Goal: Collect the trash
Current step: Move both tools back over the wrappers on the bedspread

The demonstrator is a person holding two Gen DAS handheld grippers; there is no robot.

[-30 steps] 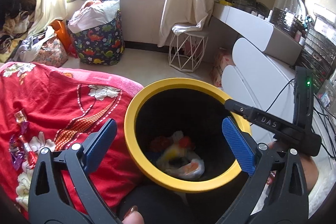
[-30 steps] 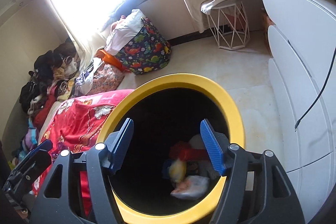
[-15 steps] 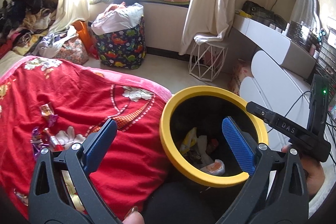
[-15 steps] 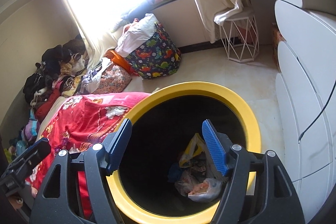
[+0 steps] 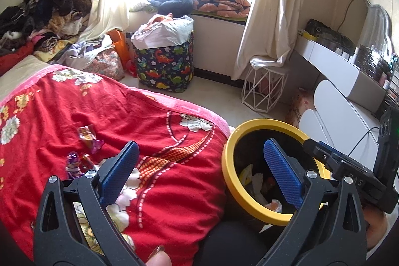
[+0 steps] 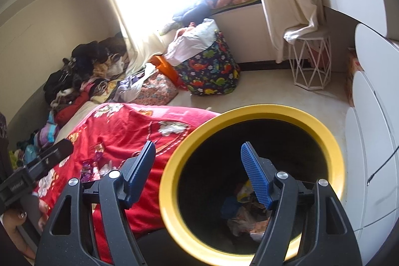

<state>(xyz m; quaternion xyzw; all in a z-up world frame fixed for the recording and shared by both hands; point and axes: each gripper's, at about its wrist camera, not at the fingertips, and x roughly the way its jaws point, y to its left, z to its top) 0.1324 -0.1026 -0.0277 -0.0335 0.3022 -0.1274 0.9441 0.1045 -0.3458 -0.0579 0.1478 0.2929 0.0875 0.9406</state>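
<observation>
The left gripper (image 5: pixel 199 166) was held with its jaws spread wide and nothing between them; the right gripper (image 6: pixel 199 173) was likewise wide open and unloaded. The yellow-rimmed bin (image 5: pixel 228 166) was located at the lower right of the left wrist view, beside the red blanket (image 5: pixel 154 121) on the bed, with discarded wrappers (image 6: pixel 247 213) visible at its bottom. Loose candy wrappers (image 5: pixel 86 141) were seen lying on the blanket at the centre left of the same view, apart from both grippers. The step in hand was judged to be the fetching of further trash. For the next move, an open gripper would have to be carried over the wrappers on the blanket, lowered and closed on one.
</observation>
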